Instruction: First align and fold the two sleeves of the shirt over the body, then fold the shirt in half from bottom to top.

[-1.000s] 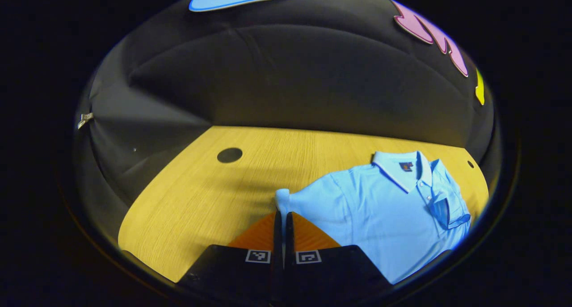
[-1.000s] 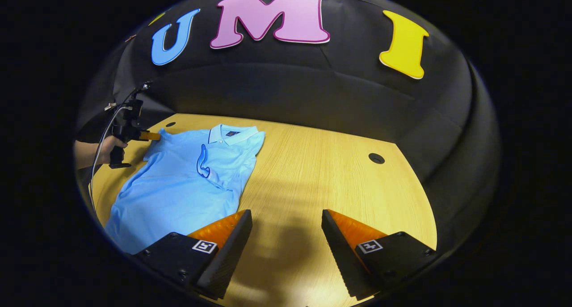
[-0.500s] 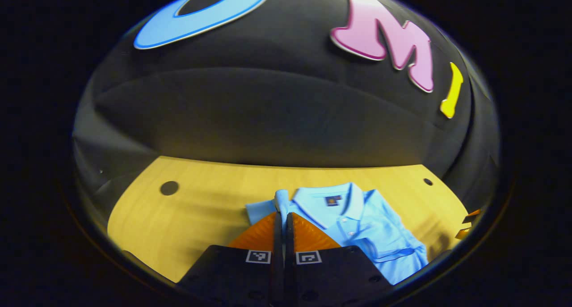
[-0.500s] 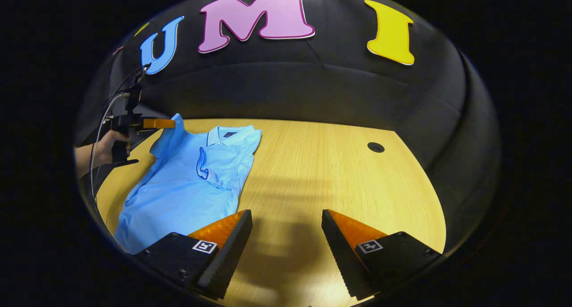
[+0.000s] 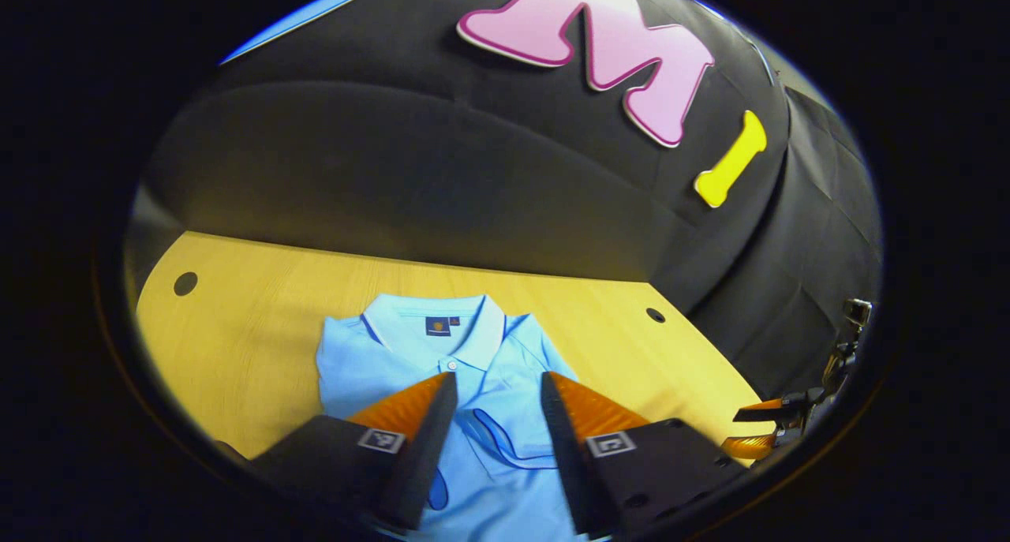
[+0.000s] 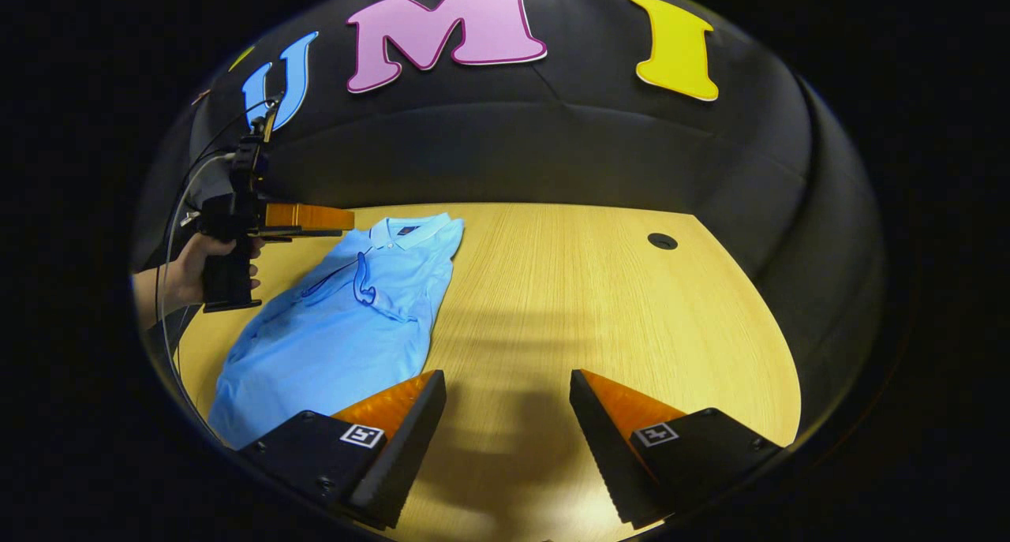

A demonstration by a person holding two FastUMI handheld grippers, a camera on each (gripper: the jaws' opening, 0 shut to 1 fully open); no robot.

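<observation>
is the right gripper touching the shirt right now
Apart. In the right gripper view the right gripper is open over bare table, and the shirt lies off to one side of its fingers with wood showing between them.

A light wooden table (image 6: pixel 600 305) with fine straight grain takes up the lower half of both views. Its far edge runs straight along the base of a black cloth wall (image 6: pixel 552 155), which rises behind it and curves around the sides. The cloth shows soft folds and seams. In the right gripper view a small dark round hole (image 6: pixel 662 241) sits in the tabletop at about two o'clock from the centre. In the left gripper view one such hole (image 5: pixel 185 283) lies at nine o'clock and another, smaller (image 5: pixel 655 315), at four o'clock. Light from above falls brightly on the wood, with faint soft shadows banding the middle of the tabletop.
</observation>
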